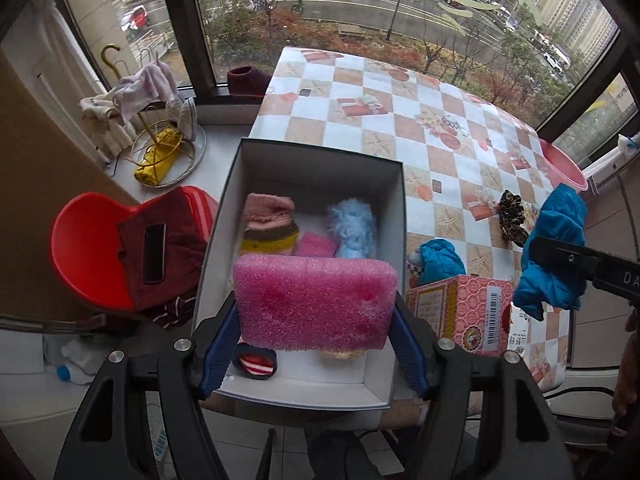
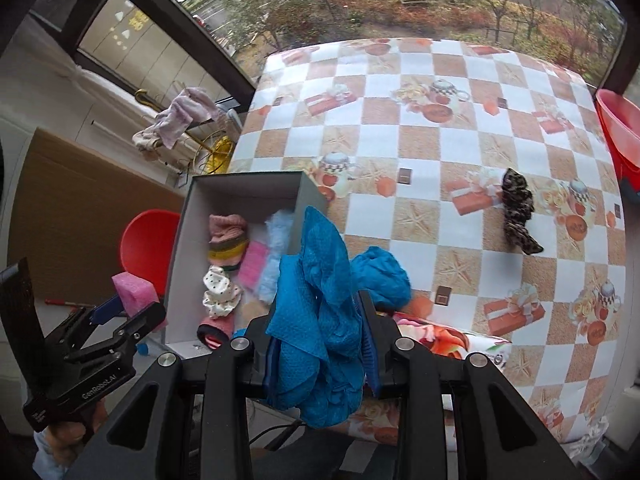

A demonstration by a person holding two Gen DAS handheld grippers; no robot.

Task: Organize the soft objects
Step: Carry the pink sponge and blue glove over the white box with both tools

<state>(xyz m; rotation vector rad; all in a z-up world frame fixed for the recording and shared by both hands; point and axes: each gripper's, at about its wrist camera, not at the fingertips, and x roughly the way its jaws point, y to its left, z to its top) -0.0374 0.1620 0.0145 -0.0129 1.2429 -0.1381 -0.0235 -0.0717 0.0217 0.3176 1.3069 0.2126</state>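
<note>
My left gripper point(image 1: 316, 344) is shut on a pink foam sponge point(image 1: 314, 304) and holds it over the near end of an open white box point(image 1: 396, 216). The box holds a pink striped sock point(image 1: 270, 224), a small pink sponge point(image 1: 316, 245), a light blue fluffy piece point(image 1: 352, 228) and a red striped sock point(image 1: 256, 362). My right gripper point(image 2: 320, 344) is shut on a blue cloth point(image 2: 320, 304), held to the right of the box point(image 2: 182, 232). A second blue cloth point(image 2: 380, 276) and a leopard scrunchie point(image 2: 518, 212) lie on the checkered table point(image 2: 420, 120).
A pink tissue box point(image 1: 460, 304) stands right of the box at the table's front. A red chair point(image 1: 80, 248) with dark red cloth is left of the table. A wire rack with cloths point(image 1: 152, 120) is by the window. A pink basin point(image 1: 560, 166) sits at the table's right edge.
</note>
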